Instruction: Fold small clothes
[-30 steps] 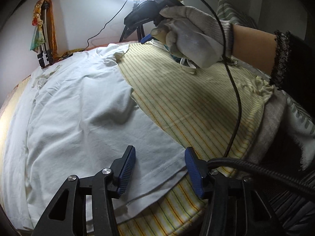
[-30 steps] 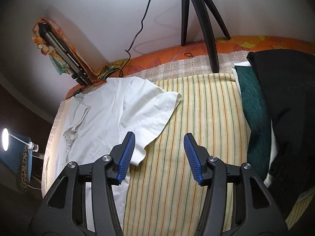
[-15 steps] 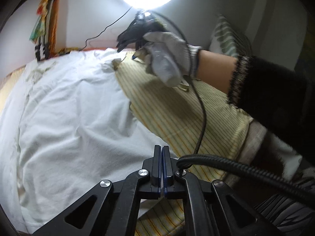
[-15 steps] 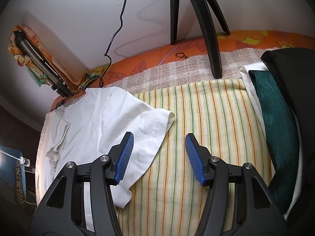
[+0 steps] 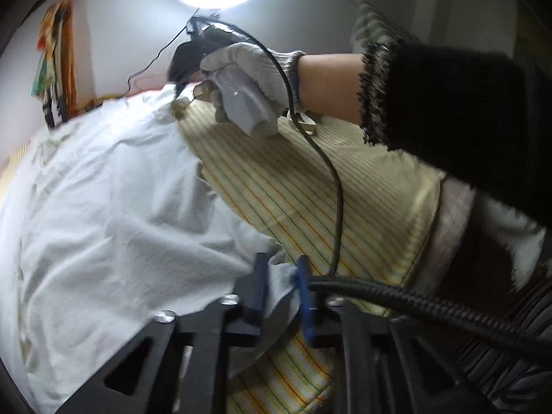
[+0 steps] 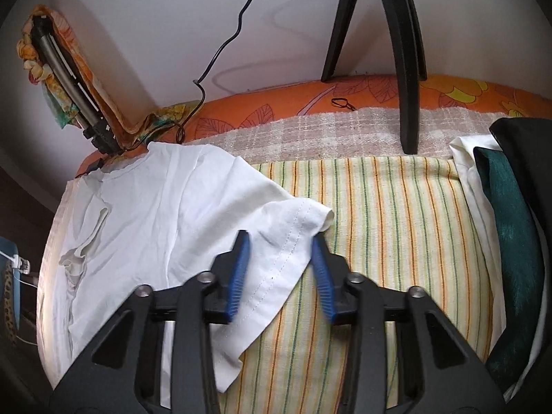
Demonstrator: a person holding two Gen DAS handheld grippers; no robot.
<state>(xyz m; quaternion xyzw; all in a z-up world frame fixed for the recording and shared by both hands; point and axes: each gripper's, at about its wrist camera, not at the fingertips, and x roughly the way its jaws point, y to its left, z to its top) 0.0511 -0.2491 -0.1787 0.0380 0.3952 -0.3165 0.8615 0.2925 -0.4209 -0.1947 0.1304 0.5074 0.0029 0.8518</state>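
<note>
A white T-shirt lies spread on a yellow striped sheet, its neckline toward the far wall. The right gripper hovers low with its blue-padded jaws apart, straddling the hemmed edge of the shirt's sleeve; whether the pads touch the cloth cannot be told. Beyond the sheet run a checked blanket and an orange floral cover. Black tripod legs stand on the blanket. Dark green and black garments are stacked at the right edge.
</note>
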